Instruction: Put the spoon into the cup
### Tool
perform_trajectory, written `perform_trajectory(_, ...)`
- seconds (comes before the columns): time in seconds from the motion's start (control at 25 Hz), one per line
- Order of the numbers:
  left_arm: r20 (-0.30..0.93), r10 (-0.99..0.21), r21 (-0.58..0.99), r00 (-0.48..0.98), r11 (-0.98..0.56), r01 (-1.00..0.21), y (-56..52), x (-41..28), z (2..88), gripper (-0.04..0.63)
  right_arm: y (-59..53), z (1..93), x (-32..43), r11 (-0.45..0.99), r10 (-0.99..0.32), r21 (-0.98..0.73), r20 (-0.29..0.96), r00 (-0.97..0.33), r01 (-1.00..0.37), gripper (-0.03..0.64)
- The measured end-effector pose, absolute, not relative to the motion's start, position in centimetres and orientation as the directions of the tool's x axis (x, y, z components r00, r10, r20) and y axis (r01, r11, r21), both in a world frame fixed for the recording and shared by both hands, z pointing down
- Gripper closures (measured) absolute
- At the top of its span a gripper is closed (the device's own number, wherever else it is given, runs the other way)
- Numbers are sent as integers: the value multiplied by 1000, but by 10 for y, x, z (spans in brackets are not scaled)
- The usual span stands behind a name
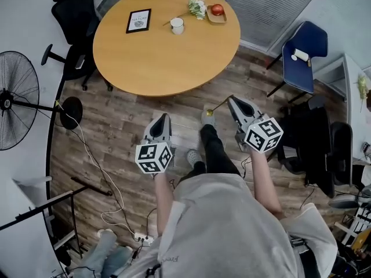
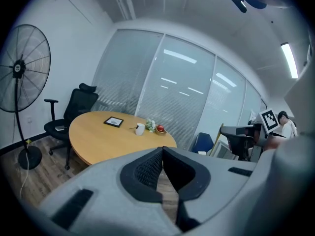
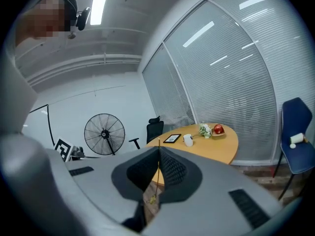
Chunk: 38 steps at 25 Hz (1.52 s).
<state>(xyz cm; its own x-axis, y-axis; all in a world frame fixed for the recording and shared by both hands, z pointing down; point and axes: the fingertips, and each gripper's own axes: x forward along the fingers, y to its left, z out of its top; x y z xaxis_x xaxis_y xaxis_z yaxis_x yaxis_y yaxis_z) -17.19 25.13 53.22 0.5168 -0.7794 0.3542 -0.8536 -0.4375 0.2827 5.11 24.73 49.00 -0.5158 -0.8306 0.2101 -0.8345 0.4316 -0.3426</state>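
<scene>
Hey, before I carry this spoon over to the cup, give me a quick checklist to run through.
1. Grip on the spoon in the right gripper: ok, jaws shut on it.
2. The left gripper free: ok, shut and empty.
3. The cup upright on the table: ok.
4. Cup within reach: not ok, well beyond both grippers.
5. Room inside the cup: cannot tell.

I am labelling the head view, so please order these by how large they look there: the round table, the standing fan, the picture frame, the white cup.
1. round table
2. standing fan, partly cut off by the left edge
3. picture frame
4. white cup, clearly smaller than the frame
</scene>
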Motion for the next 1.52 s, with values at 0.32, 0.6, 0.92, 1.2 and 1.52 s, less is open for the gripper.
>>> perform_trajectory(0.32,368,-796,264,481,-406,-875,202,-171,534,586,174,495,62,436,-828,-380,186,-529,-816,615)
perform_trajectory(0.6,386,-808,251,446,-373,-893,125,-172,536,586,89,498,65,459,-810,-394,182,-558,-796,615)
perform_trajectory(0.92,397,-820,237,412,-343,-909,31,-153,536,586,-20,500,81,486,-790,-409,173,-588,-773,615)
perform_trajectory(1.2,444,-818,188,366,-315,-930,-24,-133,531,586,-83,500,104,486,-772,-434,194,-605,-758,615)
perform_trajectory(1.52,434,-823,190,365,-312,-931,-55,-107,521,586,-120,497,121,494,-762,-447,191,-619,-746,615)
